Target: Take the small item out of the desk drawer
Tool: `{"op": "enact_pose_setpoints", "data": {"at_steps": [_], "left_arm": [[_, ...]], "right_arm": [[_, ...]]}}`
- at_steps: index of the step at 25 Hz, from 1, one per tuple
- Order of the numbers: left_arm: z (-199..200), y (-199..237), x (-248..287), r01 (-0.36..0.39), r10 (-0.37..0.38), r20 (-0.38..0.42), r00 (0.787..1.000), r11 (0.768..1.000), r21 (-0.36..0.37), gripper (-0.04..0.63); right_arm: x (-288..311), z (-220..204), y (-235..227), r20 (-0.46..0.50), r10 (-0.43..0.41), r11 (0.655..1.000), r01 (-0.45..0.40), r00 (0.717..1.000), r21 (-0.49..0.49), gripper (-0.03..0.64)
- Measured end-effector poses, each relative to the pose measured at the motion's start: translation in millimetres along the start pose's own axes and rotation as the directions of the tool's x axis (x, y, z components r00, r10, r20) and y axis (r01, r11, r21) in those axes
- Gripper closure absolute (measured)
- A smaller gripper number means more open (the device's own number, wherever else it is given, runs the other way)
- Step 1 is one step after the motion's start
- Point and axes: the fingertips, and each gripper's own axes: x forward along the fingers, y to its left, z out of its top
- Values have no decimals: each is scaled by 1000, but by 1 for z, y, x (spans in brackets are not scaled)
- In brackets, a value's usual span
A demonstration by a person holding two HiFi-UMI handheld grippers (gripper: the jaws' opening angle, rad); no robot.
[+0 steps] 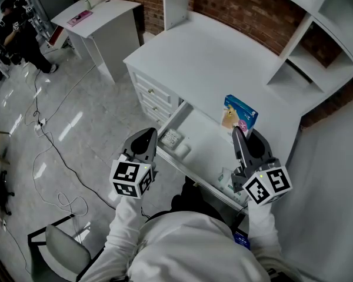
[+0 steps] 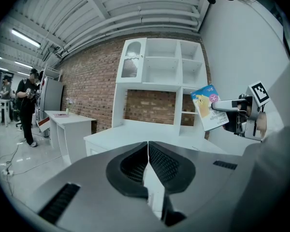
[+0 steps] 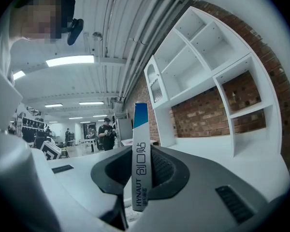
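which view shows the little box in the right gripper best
The left gripper view: it shows the box with its whole printed face visible, pinched by the right gripper. The head view shows it smaller, from above and tilted. The right gripper view shows only its narrow edge between the jaws.

**Clothing.** White long-sleeved top (image 1: pixel 194 248), loose and creased. Left sleeve (image 1: pixel 125 225) and right sleeve (image 1: pixel 263 225) are both white and run up to the rear of each tool.

**Left tool** (image 1: pixel 147 134). Smooth grey moulded shell with two black jaws. The pads (image 2: pixel 165 164) are black with a cross-hatched grip. A dark slotted vent (image 2: pixel 60 203) is set into the shell on either side of the jaws. The left cube (image 1: pixel 132 179) at the rear is white, with black square markers on each face.

**Right tool** (image 1: pixel 239 135). Same grey shell and black jaws. The right cube (image 1: pixel 269 185) at the rear is marked the same way. A small green light (image 1: pixel 260 174) sits just ahead of that cube.
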Motion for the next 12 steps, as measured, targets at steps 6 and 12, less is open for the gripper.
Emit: {"op": "enact_pose_setpoints", "data": {"at_steps": [6,12], "left_arm": [[0,-3,1,-1,1,-1,1000,1000,2,572],[-4,-5,0,-4,4,-2,1000,1000,-4,572]], "right_arm": [[-3,0,-3,7,-4,1000,4,1000,6,526],[-4,0,-5,9,-7,1000,7,1000,12,526]]}}
